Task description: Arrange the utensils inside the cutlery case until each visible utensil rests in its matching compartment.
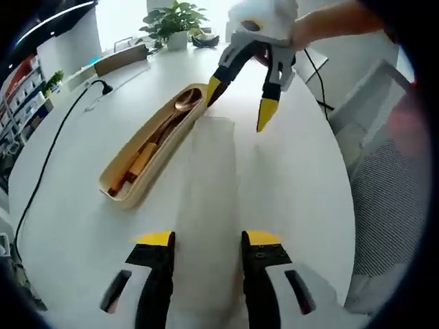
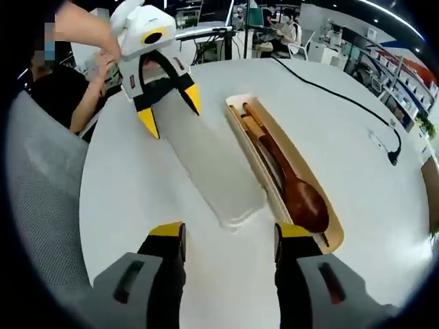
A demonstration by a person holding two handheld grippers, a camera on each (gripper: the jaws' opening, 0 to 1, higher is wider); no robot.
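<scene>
A beige cutlery case (image 1: 134,196) lies open on the white round table, holding a brown wooden spoon (image 1: 185,103) and wooden chopsticks (image 1: 140,161). Beside it lies its frosted clear lid (image 1: 214,171). My left gripper (image 1: 207,240) stands open at one end of the lid, nothing between its fingers. My right gripper (image 1: 240,103) hovers open over the lid's far end, next to the spoon bowl. In the right gripper view the case (image 2: 255,154), spoon (image 2: 305,199), chopsticks (image 2: 250,127) and lid (image 2: 212,164) lie ahead of my open right gripper (image 2: 232,232), and the left gripper (image 2: 171,111) faces it.
A black cable (image 1: 51,154) snakes across the table on the case's far side. A potted plant (image 1: 175,20) stands at the table's edge. A grey mesh chair (image 1: 384,178) sits close to the rim, and a person's arm (image 2: 86,96) is behind the left gripper.
</scene>
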